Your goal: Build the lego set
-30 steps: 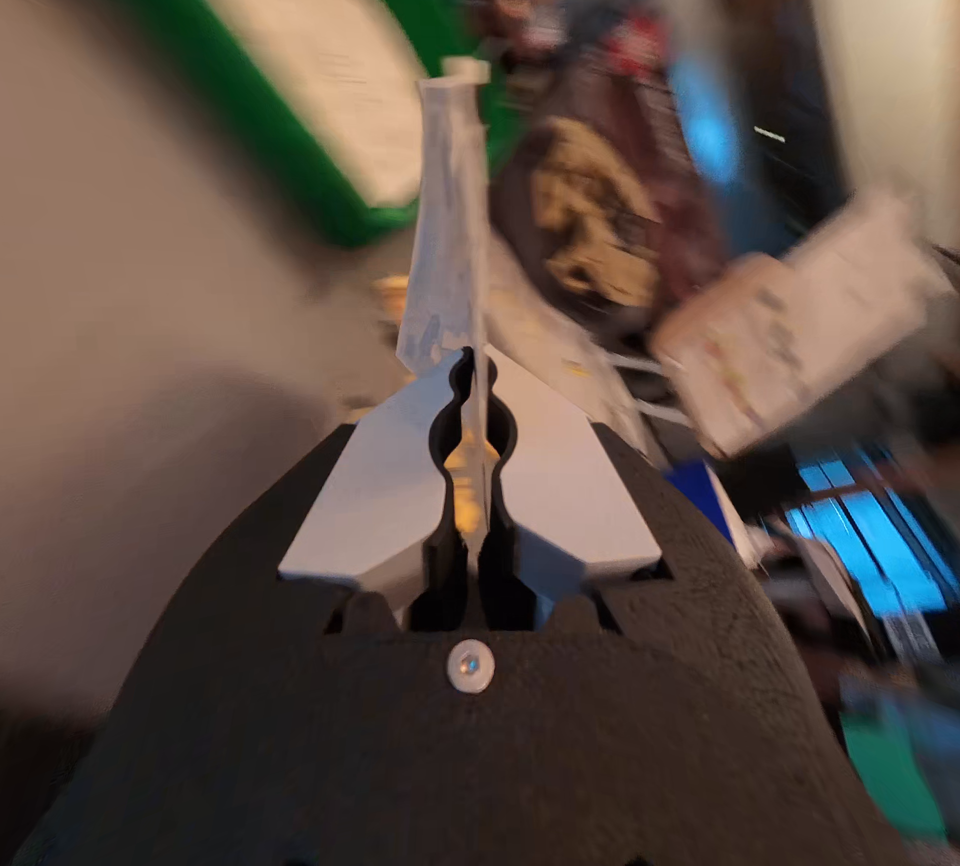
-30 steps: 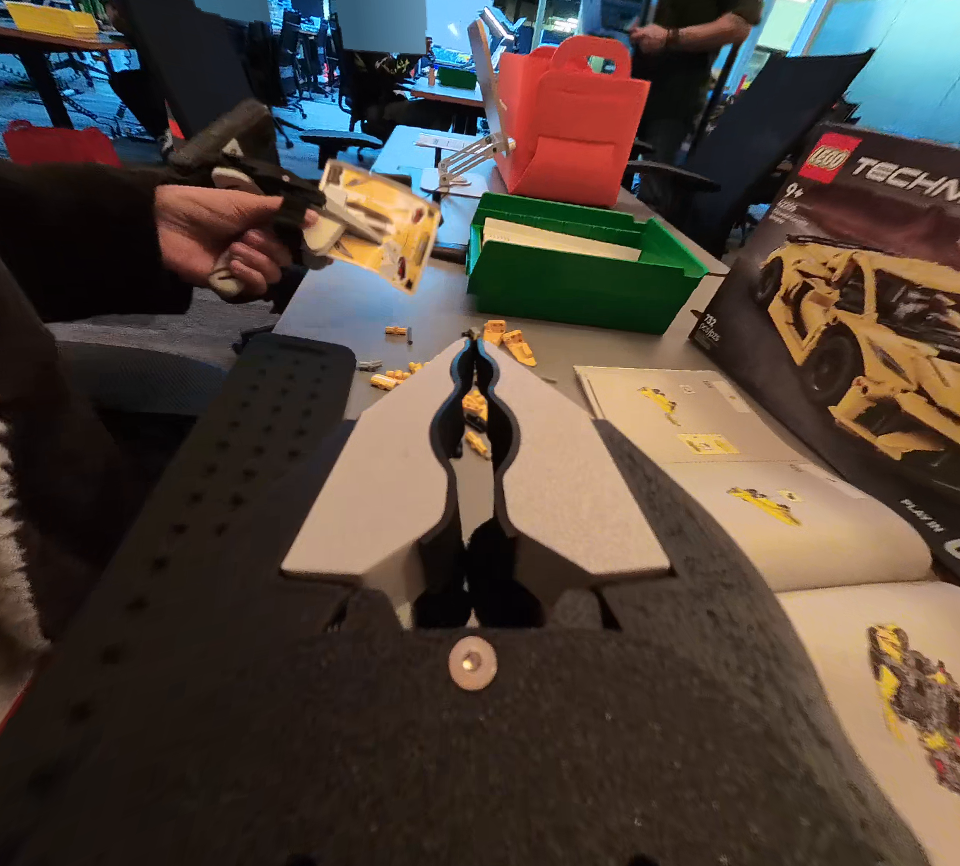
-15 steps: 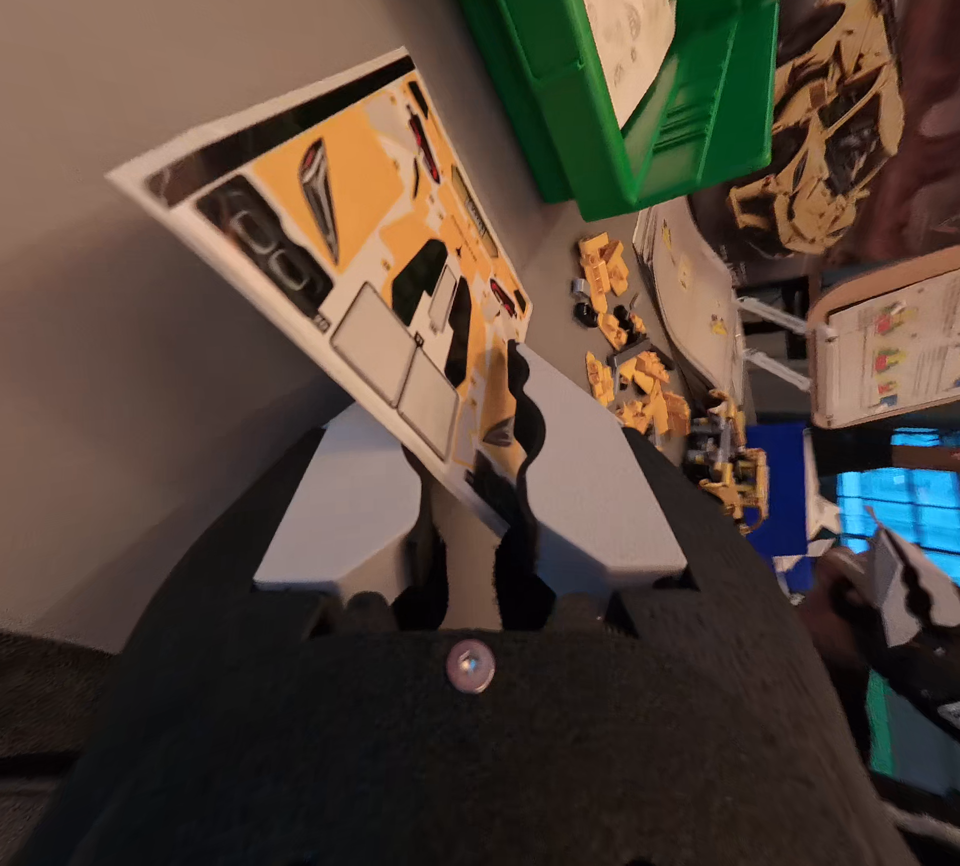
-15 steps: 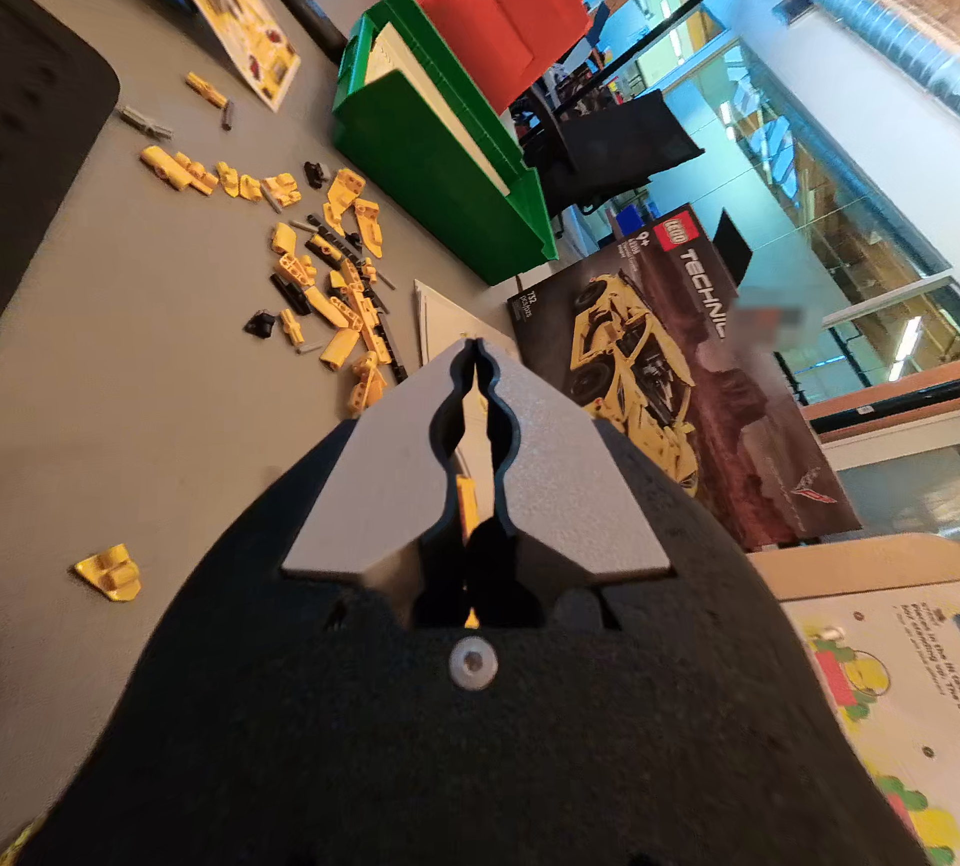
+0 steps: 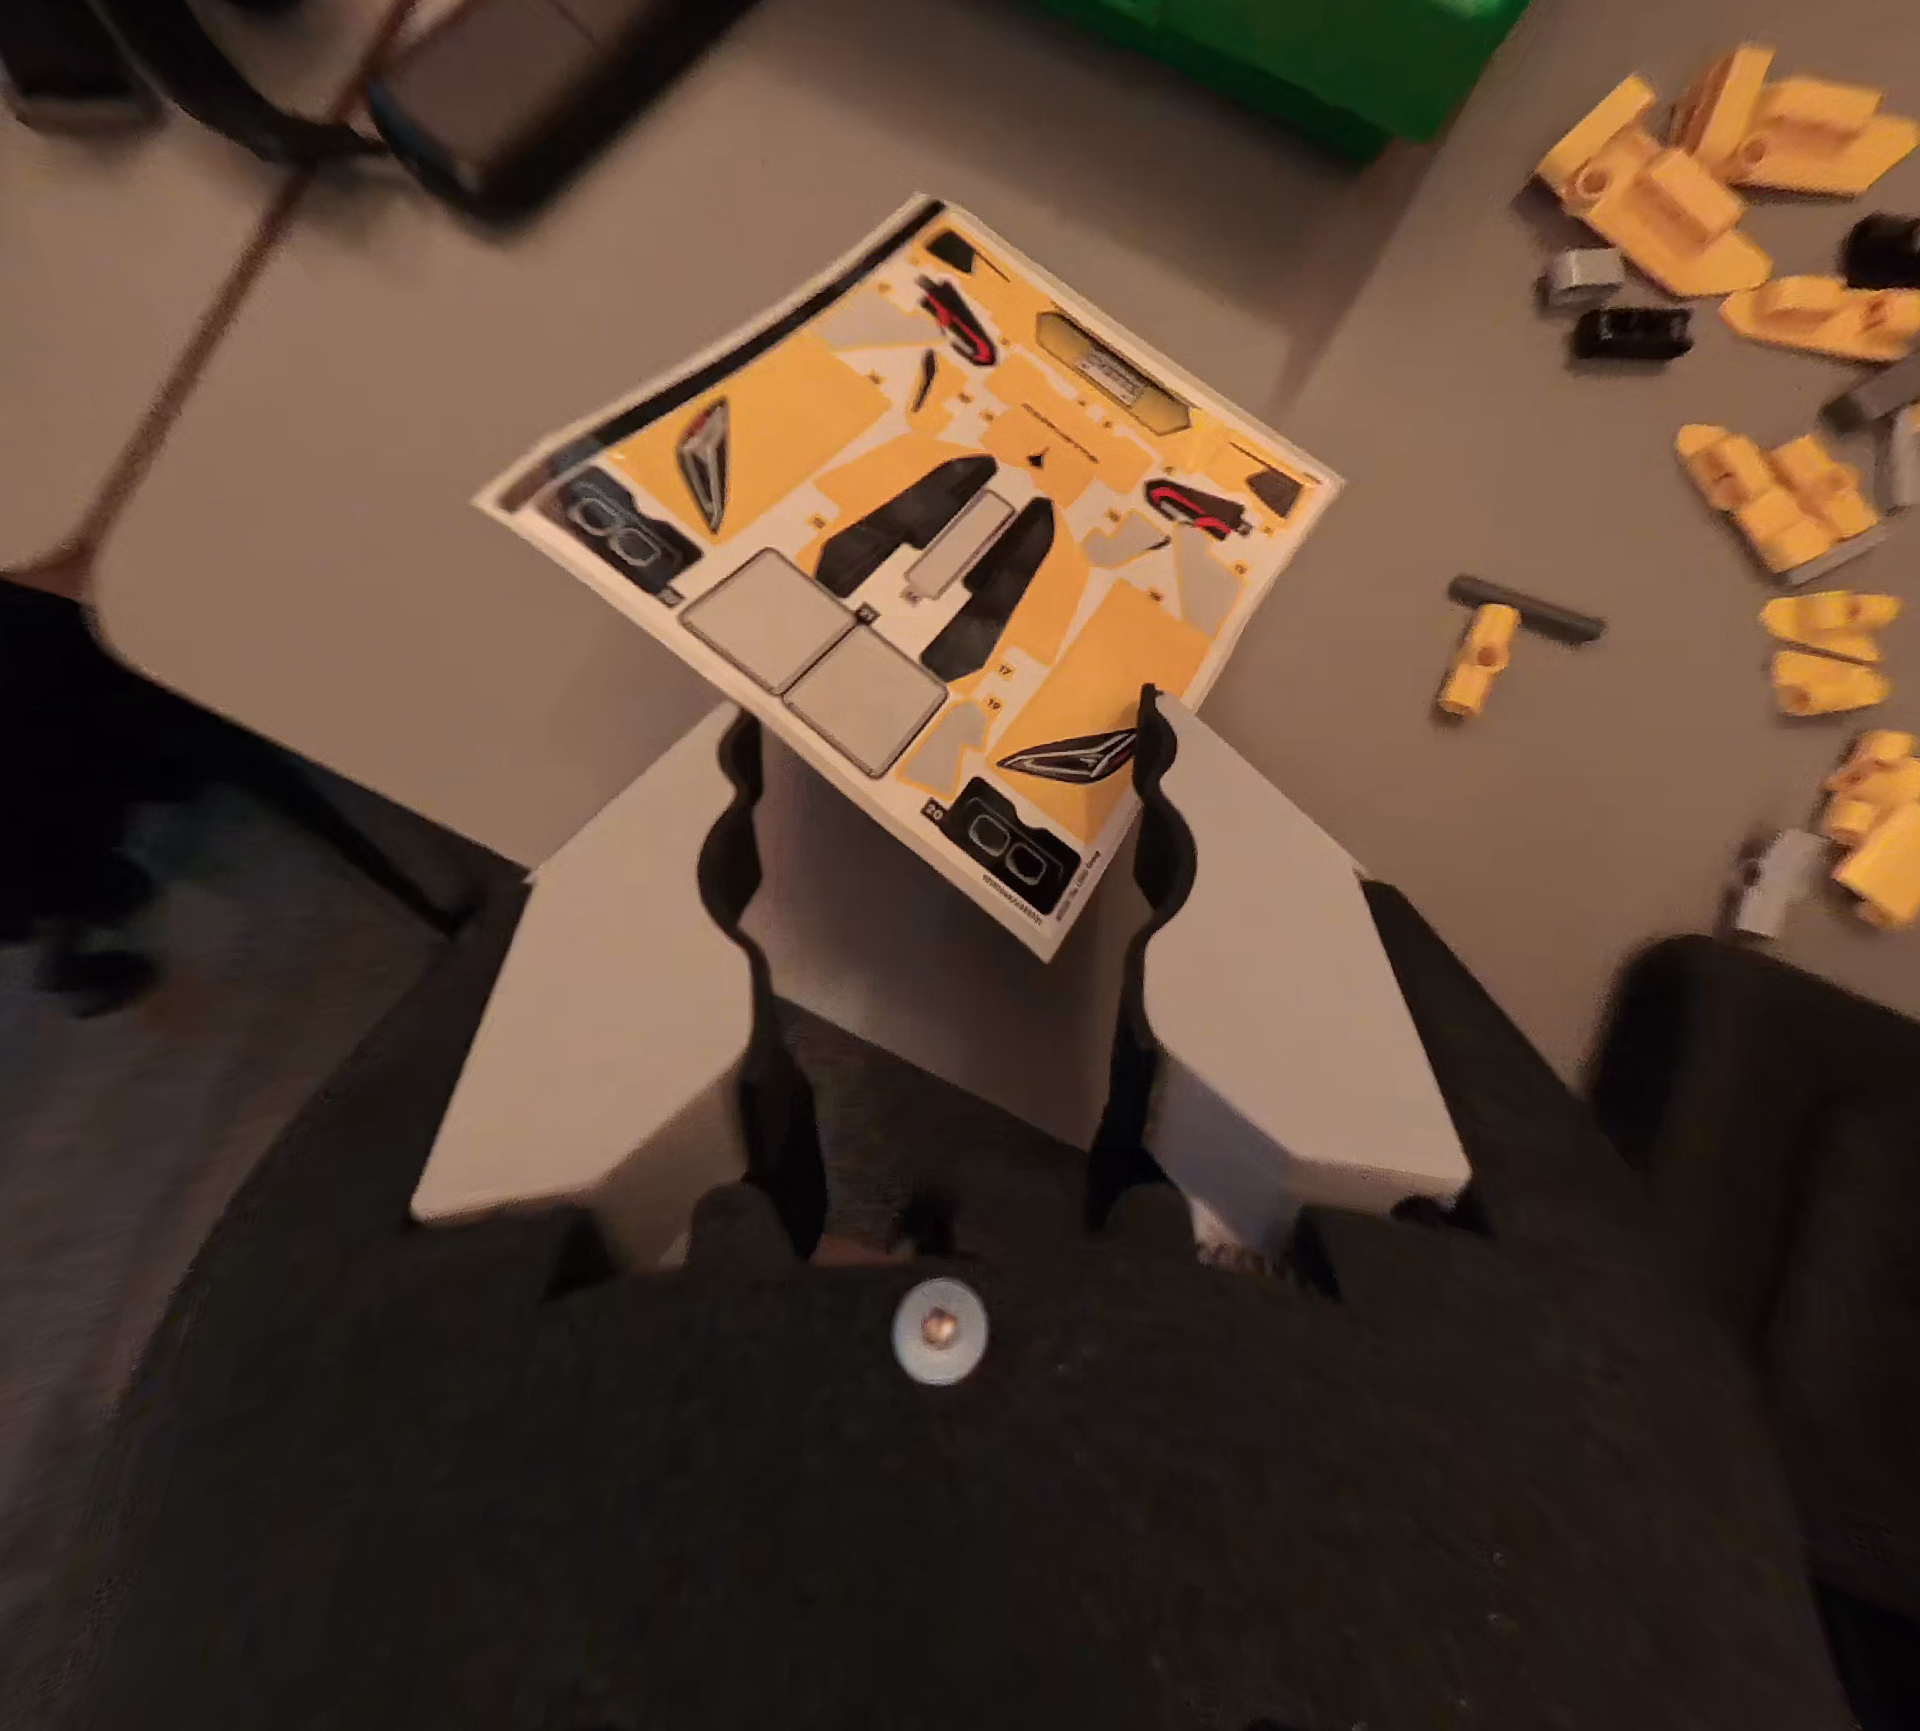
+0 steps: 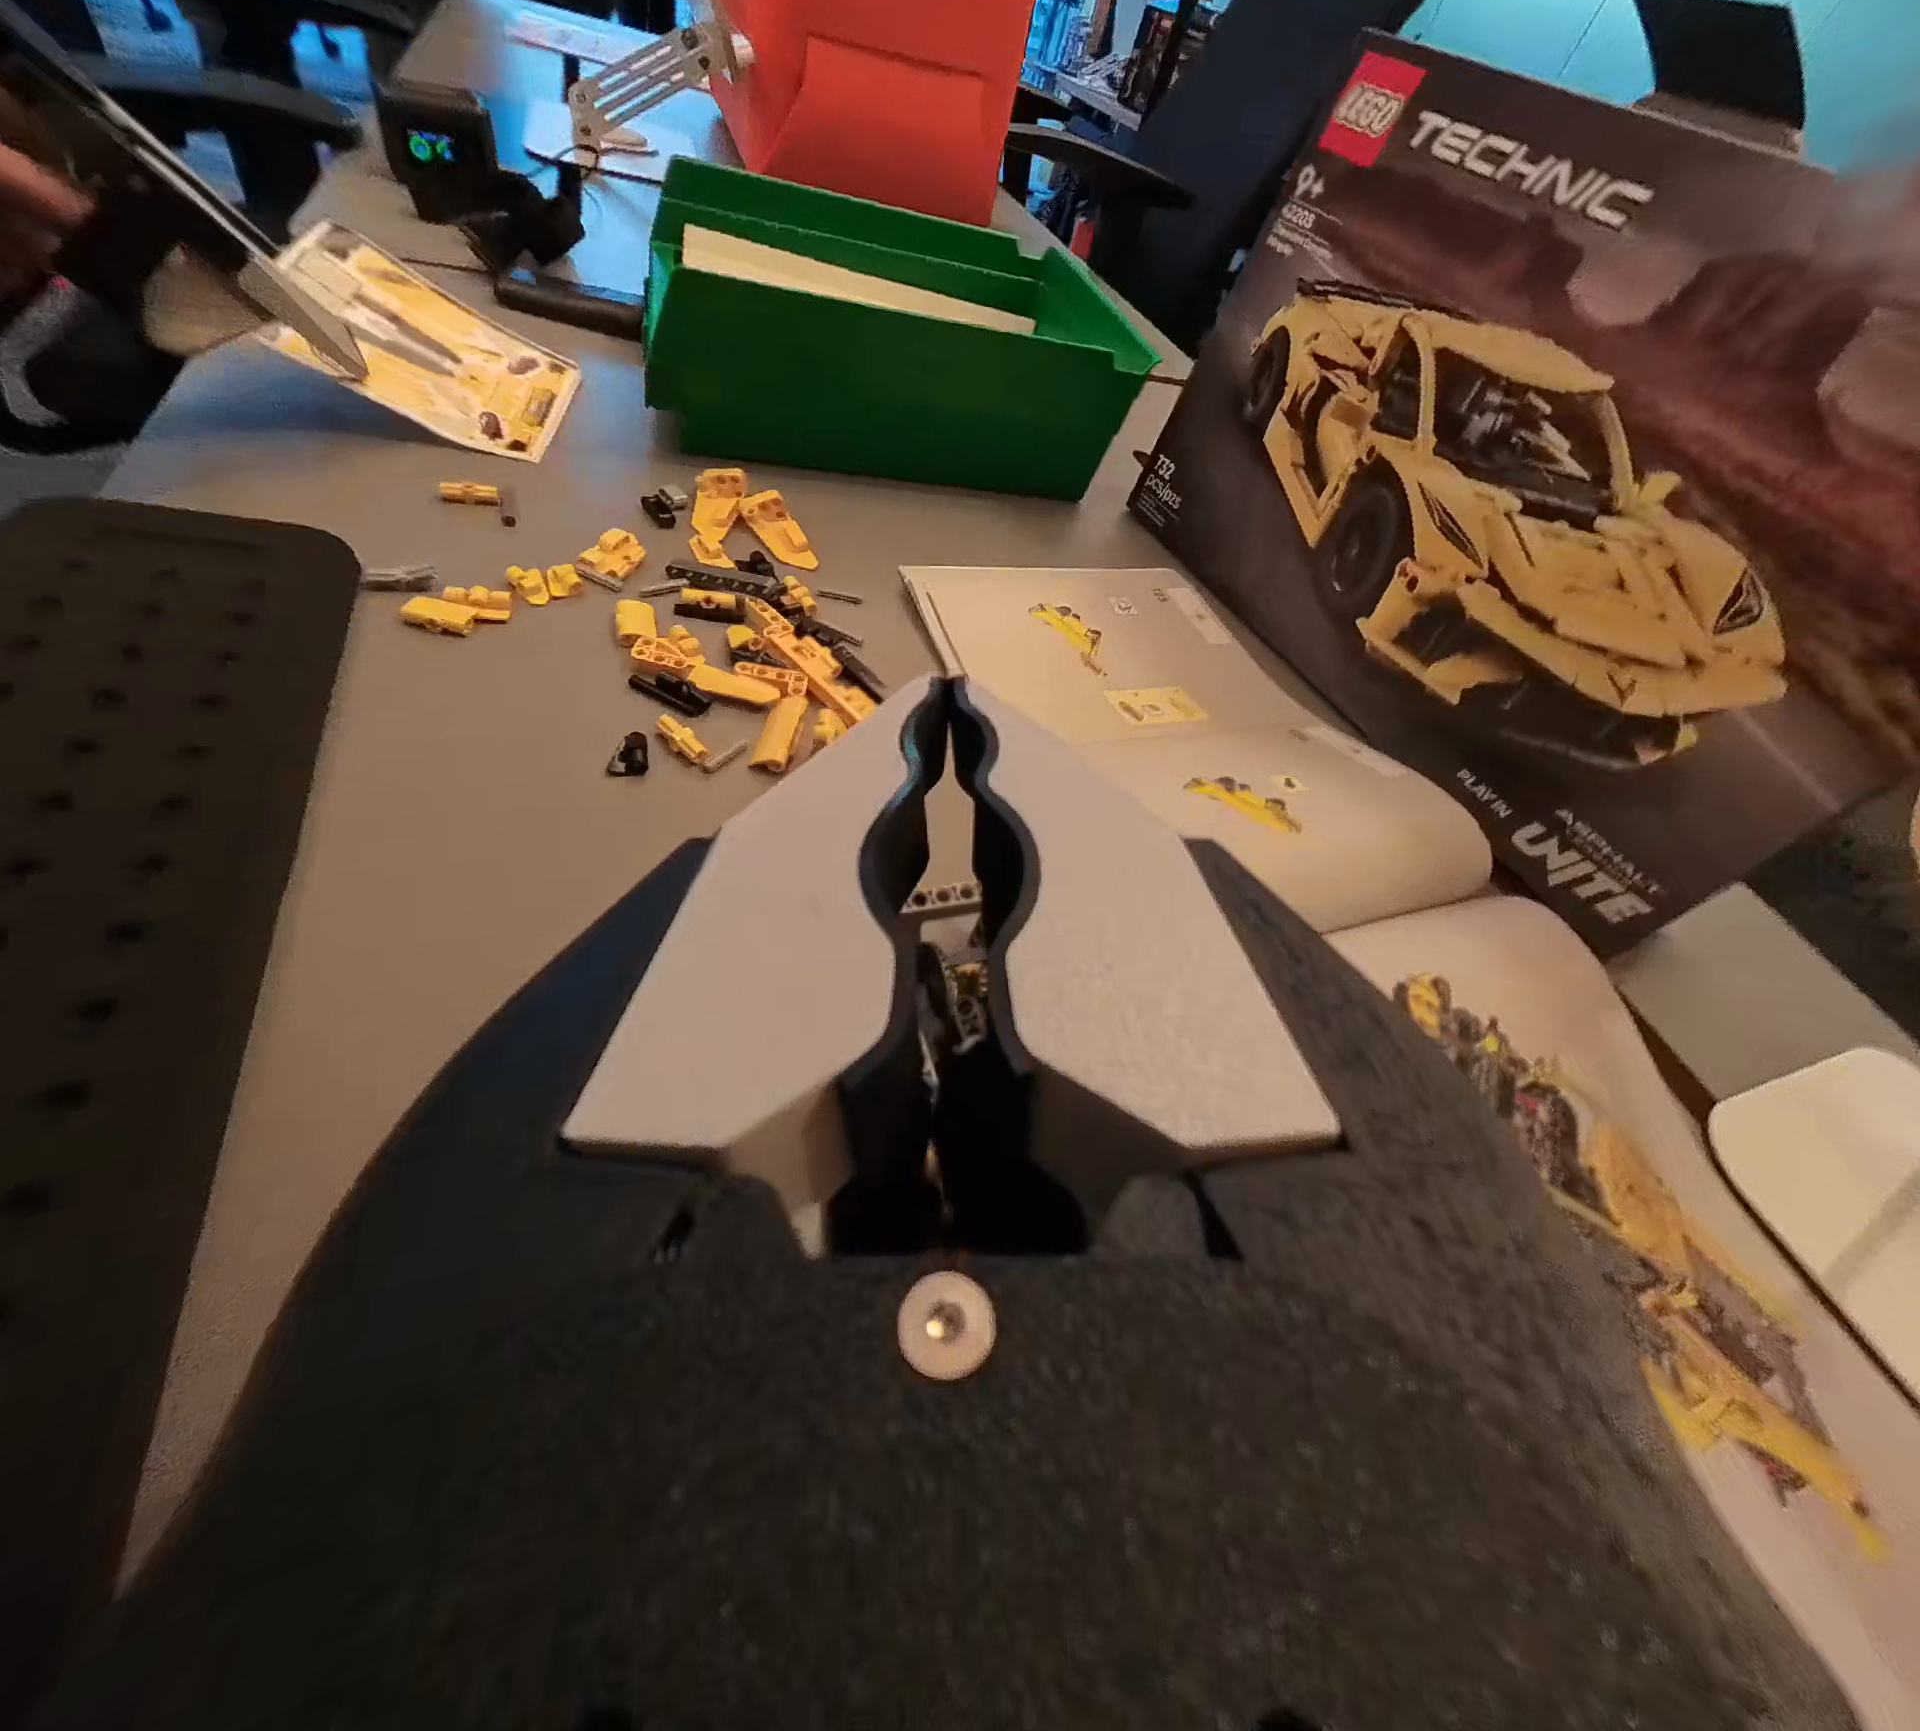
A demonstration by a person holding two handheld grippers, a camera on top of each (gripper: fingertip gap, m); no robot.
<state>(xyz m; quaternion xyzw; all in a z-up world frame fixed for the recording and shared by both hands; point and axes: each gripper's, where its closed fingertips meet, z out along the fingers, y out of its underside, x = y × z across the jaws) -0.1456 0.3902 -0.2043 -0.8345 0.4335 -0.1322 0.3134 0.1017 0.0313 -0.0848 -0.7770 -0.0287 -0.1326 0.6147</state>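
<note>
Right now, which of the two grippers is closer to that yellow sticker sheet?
Left. The left gripper has its jaws spread right at the sticker sheet, its corner between them. The right gripper, shut, points at the open booklet, across the loose yellow pieces.

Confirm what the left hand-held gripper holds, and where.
Nothing is gripped: the left hand-held gripper is wide open, with the yellow printed paper sticker sheet loose between its fingers.
</note>
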